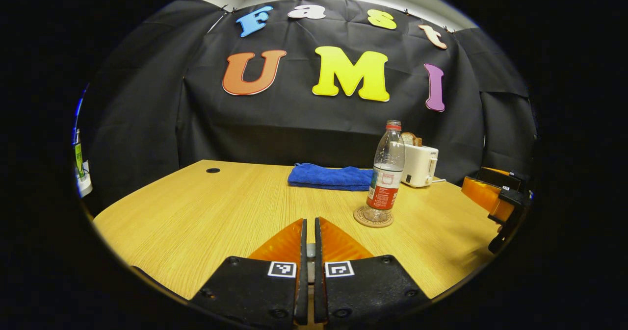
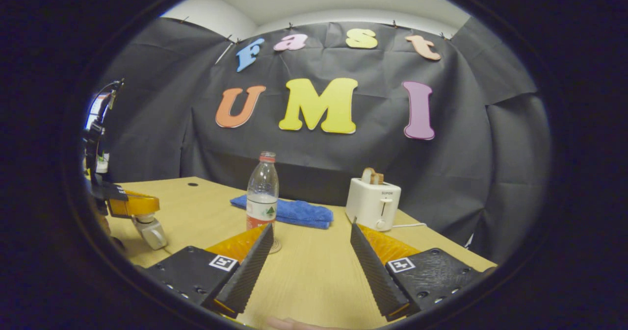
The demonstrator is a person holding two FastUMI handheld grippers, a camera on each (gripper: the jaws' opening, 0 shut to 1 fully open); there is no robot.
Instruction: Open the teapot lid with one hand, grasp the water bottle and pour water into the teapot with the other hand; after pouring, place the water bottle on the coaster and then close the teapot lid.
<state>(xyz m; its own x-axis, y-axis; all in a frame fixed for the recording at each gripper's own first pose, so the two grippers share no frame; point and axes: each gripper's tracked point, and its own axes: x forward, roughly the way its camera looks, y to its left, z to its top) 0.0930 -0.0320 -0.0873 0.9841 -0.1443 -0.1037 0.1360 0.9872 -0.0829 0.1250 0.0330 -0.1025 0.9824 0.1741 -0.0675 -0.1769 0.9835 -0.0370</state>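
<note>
Clear plastic water bottle stands on the coaster ahead-right of the clenched, empty left gripper jaws, while the right gripper jaws stand released, so pouring appears complete.

Your left gripper view sits low over the pale wood-grain worktop, facing the black cloth back wall, with the clear plastic water bottle with a red cap and label close ahead to the right. Your right gripper view looks the same way from farther right, with that bottle ahead to the left. Both share the bottle, the folded blue towel and the white toaster.
</note>
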